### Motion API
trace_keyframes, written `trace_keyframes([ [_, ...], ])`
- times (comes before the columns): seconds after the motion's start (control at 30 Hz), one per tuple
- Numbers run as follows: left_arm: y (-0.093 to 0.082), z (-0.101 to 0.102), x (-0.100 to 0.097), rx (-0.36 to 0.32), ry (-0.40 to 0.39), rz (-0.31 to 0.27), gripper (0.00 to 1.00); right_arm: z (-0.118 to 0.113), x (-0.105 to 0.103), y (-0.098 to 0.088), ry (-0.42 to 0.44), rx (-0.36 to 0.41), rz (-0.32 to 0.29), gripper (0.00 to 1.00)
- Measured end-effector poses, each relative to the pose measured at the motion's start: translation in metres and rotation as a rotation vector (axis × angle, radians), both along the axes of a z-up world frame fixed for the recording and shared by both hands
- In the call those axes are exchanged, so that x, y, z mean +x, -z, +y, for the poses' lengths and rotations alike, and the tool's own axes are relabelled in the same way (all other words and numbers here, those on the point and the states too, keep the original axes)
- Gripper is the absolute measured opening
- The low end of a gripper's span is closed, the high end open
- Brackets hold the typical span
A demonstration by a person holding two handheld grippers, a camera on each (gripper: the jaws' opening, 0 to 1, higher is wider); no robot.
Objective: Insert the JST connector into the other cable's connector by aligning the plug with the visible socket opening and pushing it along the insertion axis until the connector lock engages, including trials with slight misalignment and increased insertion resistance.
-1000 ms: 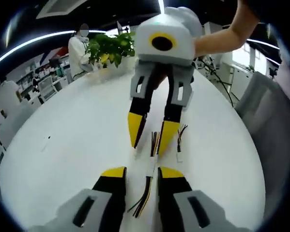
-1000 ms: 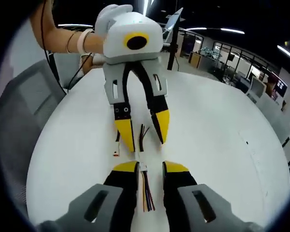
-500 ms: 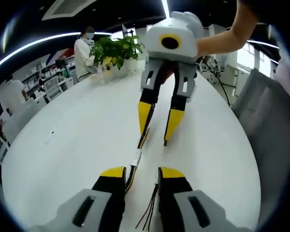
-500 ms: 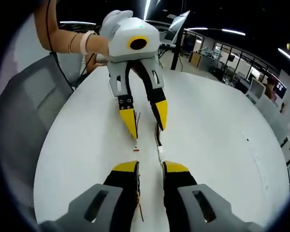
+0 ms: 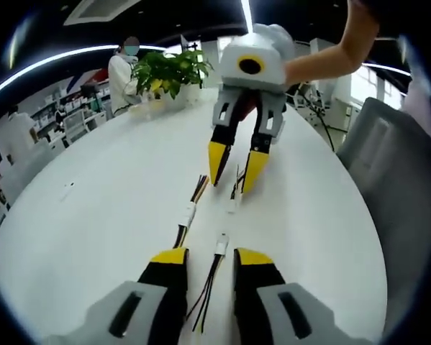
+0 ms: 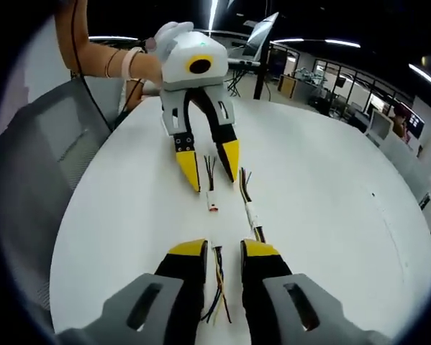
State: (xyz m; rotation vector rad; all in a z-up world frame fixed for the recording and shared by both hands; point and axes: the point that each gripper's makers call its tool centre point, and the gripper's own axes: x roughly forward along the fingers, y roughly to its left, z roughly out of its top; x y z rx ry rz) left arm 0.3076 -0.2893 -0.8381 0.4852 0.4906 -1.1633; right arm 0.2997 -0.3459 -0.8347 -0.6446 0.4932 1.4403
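Both tools face each other over table [image 5: 93, 215] — left tool [image 5: 207, 259], right tool [image 6: 224, 250] gaping, nothing held; cables [image 5: 188, 212] betw.

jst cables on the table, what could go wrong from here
1. Three cables lie close together. The side cable next to the open left gripper could be grabbed by mistake instead of the near connector just ahead of its jaws.
2. The right gripper, also open, straddles thin wires. Closing there might pinch the wires rather than the far connector, leaving that plug free to tilt during insertion.
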Motion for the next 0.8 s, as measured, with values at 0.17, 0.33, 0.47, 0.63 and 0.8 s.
trace_keyframes([
  [0.17, 0.005, -0.002, -0.002, -0.014, 0.027, -0.009, 0.13, -0.001, -0.002, 0.006, 0.008, 0.046, 0.009, 0.12],
  [0.33, 0.007, -0.004, 0.001, -0.062, 0.021, 0.014, 0.11, -0.002, -0.002, 0.014, 0.029, 0.064, 0.011, 0.10],
  [0.47, 0.007, -0.006, 0.003, -0.082, 0.027, 0.014, 0.09, 0.002, -0.002, 0.013, 0.033, 0.100, 0.020, 0.09],
  [0.63, 0.007, -0.011, 0.000, -0.117, 0.034, 0.027, 0.08, 0.004, 0.001, 0.013, 0.068, 0.146, 0.065, 0.09],
  [0.8, 0.008, -0.011, -0.001, -0.162, 0.022, 0.038, 0.06, 0.004, -0.001, 0.012, 0.078, 0.174, 0.090, 0.07],
])
